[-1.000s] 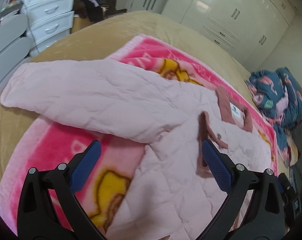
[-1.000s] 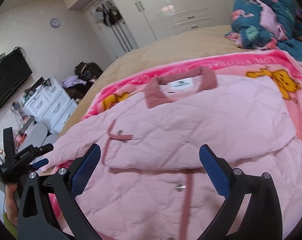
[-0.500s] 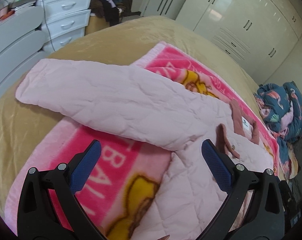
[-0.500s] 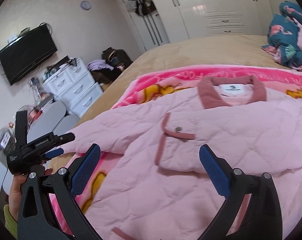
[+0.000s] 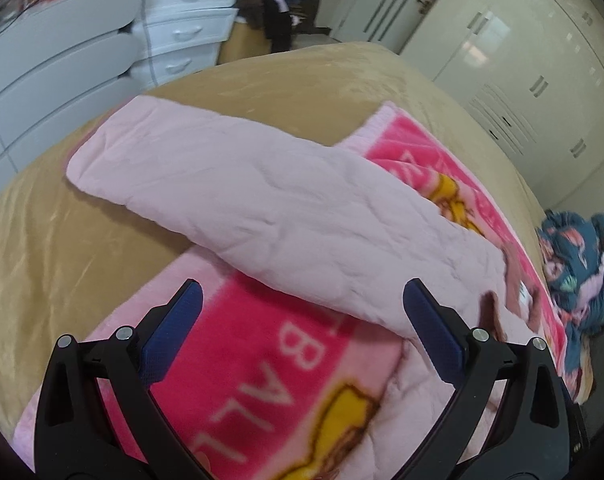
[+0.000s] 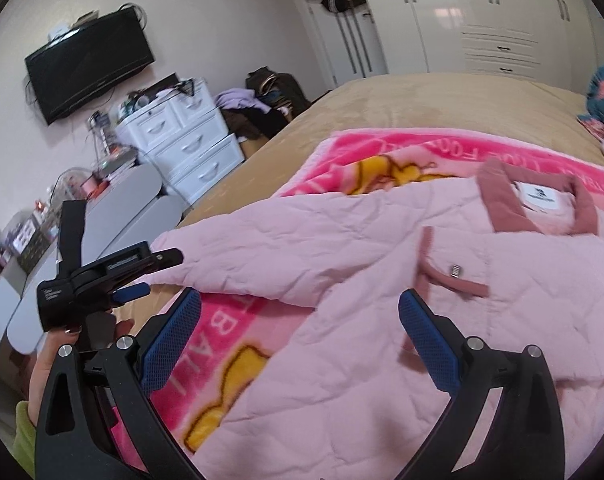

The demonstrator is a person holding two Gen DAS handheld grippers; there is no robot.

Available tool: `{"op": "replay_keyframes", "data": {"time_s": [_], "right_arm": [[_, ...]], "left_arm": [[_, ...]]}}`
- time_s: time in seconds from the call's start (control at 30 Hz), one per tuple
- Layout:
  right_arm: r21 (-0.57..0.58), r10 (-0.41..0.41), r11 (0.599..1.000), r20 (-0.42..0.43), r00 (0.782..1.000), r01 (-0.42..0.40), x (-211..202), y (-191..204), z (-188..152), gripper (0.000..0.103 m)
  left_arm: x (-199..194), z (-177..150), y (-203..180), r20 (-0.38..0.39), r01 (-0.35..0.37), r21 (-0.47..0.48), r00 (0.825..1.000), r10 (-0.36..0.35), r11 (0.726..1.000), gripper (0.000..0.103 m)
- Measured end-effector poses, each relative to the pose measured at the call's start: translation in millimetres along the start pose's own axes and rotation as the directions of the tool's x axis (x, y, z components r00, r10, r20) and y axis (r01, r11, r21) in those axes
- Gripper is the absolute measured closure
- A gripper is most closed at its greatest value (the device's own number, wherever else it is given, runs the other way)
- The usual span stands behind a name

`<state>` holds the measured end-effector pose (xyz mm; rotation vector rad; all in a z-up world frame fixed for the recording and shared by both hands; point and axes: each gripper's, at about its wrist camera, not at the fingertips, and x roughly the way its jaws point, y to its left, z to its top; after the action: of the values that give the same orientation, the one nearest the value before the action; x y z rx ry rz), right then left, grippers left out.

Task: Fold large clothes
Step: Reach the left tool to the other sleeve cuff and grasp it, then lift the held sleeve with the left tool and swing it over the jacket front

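A pale pink quilted jacket with a dusty-rose collar lies front-up on a pink cartoon blanket on the bed. One sleeve stretches out to the left over the tan bedspread. My left gripper is open, above the blanket just short of that sleeve, nothing between its blue pads. The left gripper also shows in the right wrist view, held by a hand near the sleeve's cuff end. My right gripper is open over the jacket's chest, holding nothing.
The tan bedspread falls away at the left edge. White drawers and grey furniture stand beside the bed. A pile of blue patterned clothes lies at the far right. White wardrobes line the back wall.
Both grippers have swung left toward the outstretched sleeve. The sleeve now fills the left wrist view, and the collar has slid to the right in the right wrist view. Both stay open.
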<state>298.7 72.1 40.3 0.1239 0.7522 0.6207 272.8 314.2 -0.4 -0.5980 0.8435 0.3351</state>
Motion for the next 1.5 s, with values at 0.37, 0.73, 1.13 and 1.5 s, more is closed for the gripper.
{"op": "replay_keyframes", "data": {"time_s": [0.37, 0.73, 1.13, 1.5], "right_arm": [[-0.077, 0.036, 0.996, -0.070, 0.997, -0.041, 44.0, 26.9, 7.3, 0.005], [-0.056, 0.061, 0.996, -0.124, 0.990, -0.069, 64.4, 16.2, -12.4, 0.005], [0.051, -0.001, 0.999, -0.078, 0.997, 0.005, 18.3, -47.5, -37.1, 0.005], [0.147, -0.064, 0.987, -0.047, 0.997, 0.070, -17.5, -85.6, -48.8, 0.005]], "left_arm": [[32.0, 12.1, 49.1, -0.036, 0.001, -0.178, 0.999, -0.008, 0.984, 0.009], [60.7, 18.3, 97.2, -0.021, -0.014, -0.370, 1.000, 0.006, 0.929, 0.009], [70.2, 27.7, 122.6, 0.080, 0.036, -0.423, 0.997, -0.003, 0.906, 0.009], [21.5, 46.2, 117.4, 0.212, 0.014, -0.345, 0.975, 0.063, 0.939, 0.082]]}}
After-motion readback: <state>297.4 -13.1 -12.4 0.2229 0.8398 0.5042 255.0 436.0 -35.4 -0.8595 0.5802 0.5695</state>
